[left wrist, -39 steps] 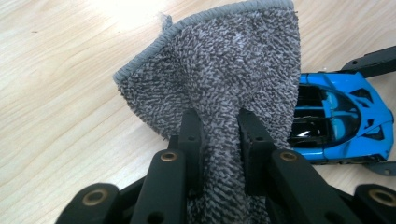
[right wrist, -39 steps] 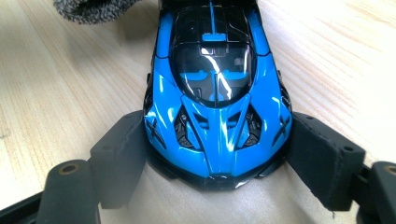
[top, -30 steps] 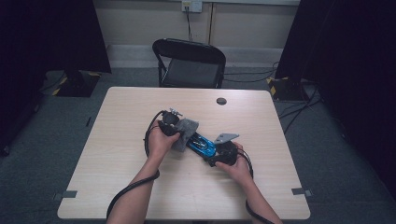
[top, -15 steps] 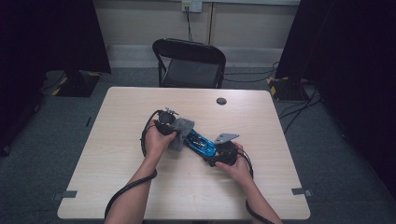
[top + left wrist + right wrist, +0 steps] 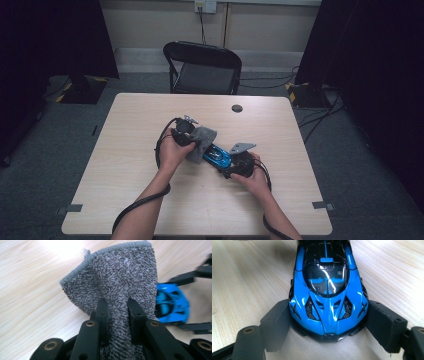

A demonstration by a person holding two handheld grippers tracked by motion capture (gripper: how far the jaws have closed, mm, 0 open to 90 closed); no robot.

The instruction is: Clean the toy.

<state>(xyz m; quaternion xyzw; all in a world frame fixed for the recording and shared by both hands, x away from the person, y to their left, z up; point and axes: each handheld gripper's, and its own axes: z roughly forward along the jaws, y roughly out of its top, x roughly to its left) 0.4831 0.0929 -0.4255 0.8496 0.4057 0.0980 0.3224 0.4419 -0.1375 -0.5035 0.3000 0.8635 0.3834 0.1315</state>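
Tabletop (image 5: 125,190): the work sits near its centre, with bare wood open on all sides out to the edges. A small dark disc (image 5: 237,108) lies near the far edge; a chair (image 5: 202,67) stands just beyond it.

Left gripper (image 5: 192,137): jaws pinched narrow on a grey cloth (image 5: 117,285), which fans out ahead and touches the rear of the blue car (image 5: 328,287).

Right gripper (image 5: 235,161): jaws set wide, clamping the car's nose on both flanks. The car rests on the tabletop between the two grippers.

Against the earlier frames: the left gripper and cloth have shifted slightly. The car and right gripper hold the same position.
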